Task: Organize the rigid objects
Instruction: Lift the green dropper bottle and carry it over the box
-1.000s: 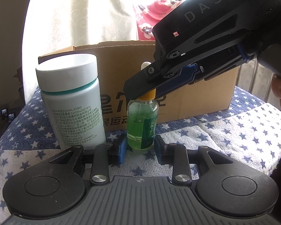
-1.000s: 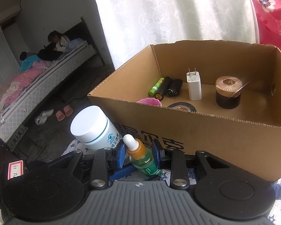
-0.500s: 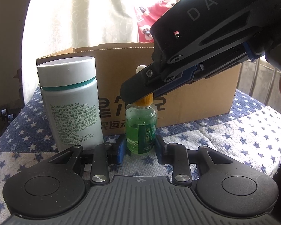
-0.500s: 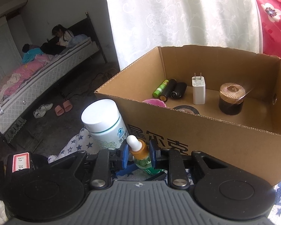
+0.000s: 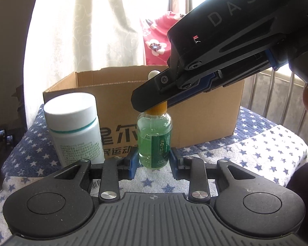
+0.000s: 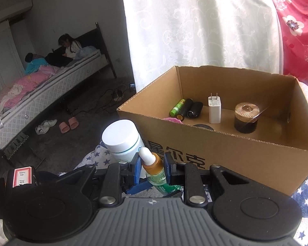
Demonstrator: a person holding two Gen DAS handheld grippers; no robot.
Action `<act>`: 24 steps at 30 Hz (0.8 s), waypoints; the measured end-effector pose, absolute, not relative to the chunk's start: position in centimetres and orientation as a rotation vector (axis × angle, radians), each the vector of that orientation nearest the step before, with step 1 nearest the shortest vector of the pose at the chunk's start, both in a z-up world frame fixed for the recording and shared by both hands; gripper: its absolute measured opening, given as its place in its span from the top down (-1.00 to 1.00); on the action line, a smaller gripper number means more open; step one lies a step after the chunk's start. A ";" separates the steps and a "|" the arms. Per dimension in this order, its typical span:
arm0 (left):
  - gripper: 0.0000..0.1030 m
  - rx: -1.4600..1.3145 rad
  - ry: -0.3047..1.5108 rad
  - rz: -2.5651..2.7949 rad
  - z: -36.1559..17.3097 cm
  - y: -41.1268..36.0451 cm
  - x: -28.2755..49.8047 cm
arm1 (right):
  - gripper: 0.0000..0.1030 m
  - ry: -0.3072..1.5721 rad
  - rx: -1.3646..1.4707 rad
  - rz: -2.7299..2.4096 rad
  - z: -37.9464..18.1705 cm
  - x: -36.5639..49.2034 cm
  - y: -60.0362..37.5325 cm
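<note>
- small clear dropper bottle of green liquid [image 5: 154,139], orange collar and white rubber bulb, stands upright on the blue-and-white star-print cloth [image 5: 262,143], just in front of the brown cardboard box [image 5: 205,121]
- its dark green label has white writing, too small to make out apart from "CK" low down
- right gripper [image 6: 150,165], black with blue pads, is closed on the bottle's orange collar, pads pressing on both sides; from the left wrist view its body reads "DAS"
- left gripper [image 5: 153,161] is only partly open, one blue and one black pad sitting either side of the bottle's lower body; can't tell if they actually touch the glass
- white plastic pill jar [image 5: 75,131] with a white lid and a teal ring stands left of the bottle, close but apart; fine print on it, a code ending "01005" is about all I can read
- box front wall has big black Chinese characters, partly hidden by the bottle and jar
- inside the box by the far wall: green tube [image 6: 177,107], two black cylinders [image 6: 190,109], white plug charger [image 6: 215,110] standing up, dark jar with a ribbed gold lid [image 6: 246,117]; bare cardboard floor right of that jar
- a red-bordered tag on the left gripper's body looks handwritten, can't read it properly
- cloth edge drops off just left of the pill jar
</note>
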State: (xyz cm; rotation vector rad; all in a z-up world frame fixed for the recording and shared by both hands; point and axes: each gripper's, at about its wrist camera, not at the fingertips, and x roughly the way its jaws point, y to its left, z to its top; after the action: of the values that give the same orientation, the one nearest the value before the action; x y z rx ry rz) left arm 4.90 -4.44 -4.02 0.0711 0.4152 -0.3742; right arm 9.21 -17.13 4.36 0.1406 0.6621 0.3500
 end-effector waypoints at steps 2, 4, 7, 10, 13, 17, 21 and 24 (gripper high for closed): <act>0.41 0.075 0.388 -0.378 -2.9 -4.6 4.3 | 0.52 0.625 0.130 0.352 5.6 8.3 -17.1; 0.41 0.078 0.359 -0.384 -1.5 -4.6 3.8 | 0.52 0.589 0.119 0.355 6.7 7.5 -17.1; 0.41 0.087 0.315 -0.393 0.1 -5.3 3.8 | 0.52 0.526 0.101 0.363 8.7 6.7 -17.5; 0.41 0.091 0.285 -0.406 1.9 -5.6 4.0 | 0.52 0.475 0.096 0.370 10.4 6.5 -18.2; 0.41 0.097 0.267 -0.419 3.8 -6.2 4.9 | 0.52 0.429 0.093 0.379 11.8 7.1 -19.1; 0.41 0.047 0.307 -0.473 5.7 -6.9 7.9 | 0.52 0.415 0.129 0.372 13.0 9.6 -21.4; 0.41 -0.013 0.379 -0.539 6.9 -8.3 12.0 | 0.51 0.434 0.149 0.342 13.7 12.7 -24.0; 0.41 -0.066 0.462 -0.583 6.9 -9.6 15.8 | 0.51 0.469 0.175 0.323 13.1 15.4 -26.3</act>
State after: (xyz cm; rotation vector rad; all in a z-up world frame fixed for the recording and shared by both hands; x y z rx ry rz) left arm 15.77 -9.62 6.89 -0.0656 0.4620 -0.5834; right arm 15.35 -26.30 13.06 0.1752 0.4686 0.3230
